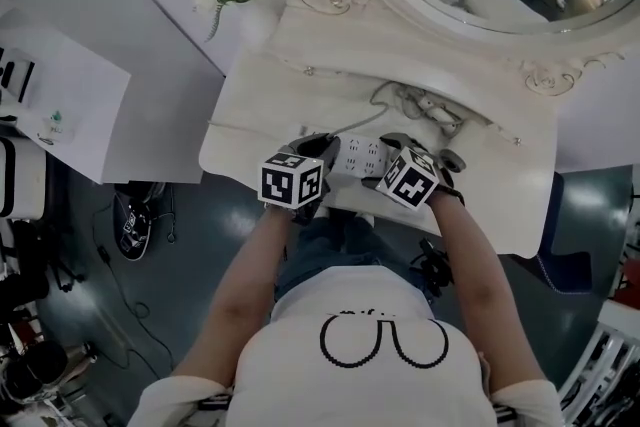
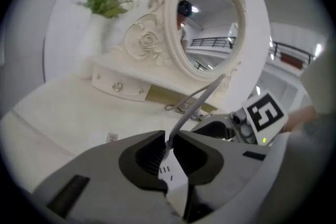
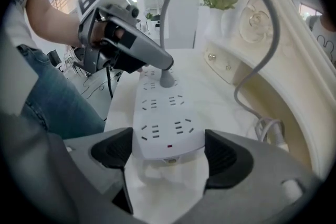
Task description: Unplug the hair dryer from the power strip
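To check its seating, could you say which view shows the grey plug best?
The right gripper view: the grey plug stands seated in the power strip. The left gripper view shows it between the jaws; the head view hides it.

A cream dressing table (image 1: 250,135) carries a white power strip (image 3: 165,123). The strip lies flat, its near end between the right gripper's (image 3: 168,153) jaws and its far end under the left gripper's (image 2: 169,157) jaws. A pale bundled cable (image 3: 269,131) lies just right of the right jaws. Beyond both stand a low drawer unit (image 2: 123,84), an oval mirror (image 2: 207,23) and a white vase of greenery (image 2: 97,29).
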The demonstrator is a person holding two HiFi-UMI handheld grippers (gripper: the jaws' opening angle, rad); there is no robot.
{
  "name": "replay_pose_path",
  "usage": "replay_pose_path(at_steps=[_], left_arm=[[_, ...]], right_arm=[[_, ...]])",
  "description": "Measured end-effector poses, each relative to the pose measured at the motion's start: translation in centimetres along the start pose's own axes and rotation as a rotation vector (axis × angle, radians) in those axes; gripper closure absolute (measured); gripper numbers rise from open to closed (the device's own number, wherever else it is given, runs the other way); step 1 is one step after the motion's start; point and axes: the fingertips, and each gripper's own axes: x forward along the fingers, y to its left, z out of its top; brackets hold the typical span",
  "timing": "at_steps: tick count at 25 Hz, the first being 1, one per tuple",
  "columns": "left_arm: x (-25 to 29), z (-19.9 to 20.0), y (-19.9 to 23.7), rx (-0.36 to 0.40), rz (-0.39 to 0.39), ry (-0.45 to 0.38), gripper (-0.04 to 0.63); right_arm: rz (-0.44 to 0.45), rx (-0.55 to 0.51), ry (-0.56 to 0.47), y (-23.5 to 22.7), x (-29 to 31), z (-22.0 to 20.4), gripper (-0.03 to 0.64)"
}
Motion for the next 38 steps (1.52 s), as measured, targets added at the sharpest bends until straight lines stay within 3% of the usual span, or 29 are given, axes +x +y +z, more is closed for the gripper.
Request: replay_pose_path(at_steps=[3, 5, 7, 13, 15, 16, 18, 23, 25, 27, 31, 33, 35, 38], left_arm=[[0.5, 0.4, 0.7, -0.261, -0.043, 0.03, 0.541], [1.0, 0.8, 0.7, -0.304, -0.036, 0.068, 0.541], [1.3, 1.0, 0.4, -0.215, -0.006, 0.107, 0.545], [0.7, 0.8, -1.1, 0.25, 0.103, 0.103, 0.557], [0.4, 0.3, -1.0, 0.335, 0.121, 0.074, 0.557], [0.2, 0.2, -0.9, 0.333, 0.121, 0.056, 0.557], [-0.2, 0.1, -0.7, 0.236, 0.092, 0.019, 0.557], [-0.4, 0.5, 0.6, -0.147, -0.006, -0.001, 0.551], [0.2, 0.9, 0.7, -0.202, -0.008, 0.025, 0.551], [0.8, 1.3, 0.4, -0.153, 0.018, 0.06, 0.555], [0.9, 1.4, -0.8, 0.144, 0.093, 0.113, 0.563], [0.7, 1.0, -1.3, 0.253, 0.104, 0.114, 0.563], [0.1, 0.6, -1.3, 0.267, 0.099, 0.09, 0.564], [-0.5, 0.5, -1.0, 0.212, 0.088, 0.052, 0.563]], right_arm=[[0.007, -0.006, -0.011, 0.0, -0.1, 0.1, 0.198], [0.021, -0.005, -0.009, 0.0, -0.1, 0.2, 0.198], [0.028, 0.009, 0.0, -0.1, -0.2, 0.2, 0.198], [-0.002, 0.059, 0.029, -0.3, 0.0, 0.2, 0.196], [-0.004, 0.054, 0.038, -0.2, 0.0, 0.2, 0.195], [-0.007, 0.048, 0.04, -0.2, 0.1, 0.2, 0.195], [-0.006, 0.05, 0.033, -0.1, 0.1, 0.1, 0.196], [0.0, 0.062, 0.001, 0.0, 0.0, -0.1, 0.198], [0.004, 0.05, 0.007, -0.1, 0.0, -0.1, 0.198], [0.002, 0.057, 0.013, -0.2, 0.0, 0.0, 0.198], [-0.001, 0.082, 0.027, -0.3, 0.1, 0.0, 0.198], [0.001, 0.08, 0.03, -0.3, 0.1, 0.0, 0.198], [0.001, 0.074, 0.025, -0.3, 0.1, -0.1, 0.196], [0.008, 0.053, 0.023, -0.2, 0.1, -0.1, 0.196]])
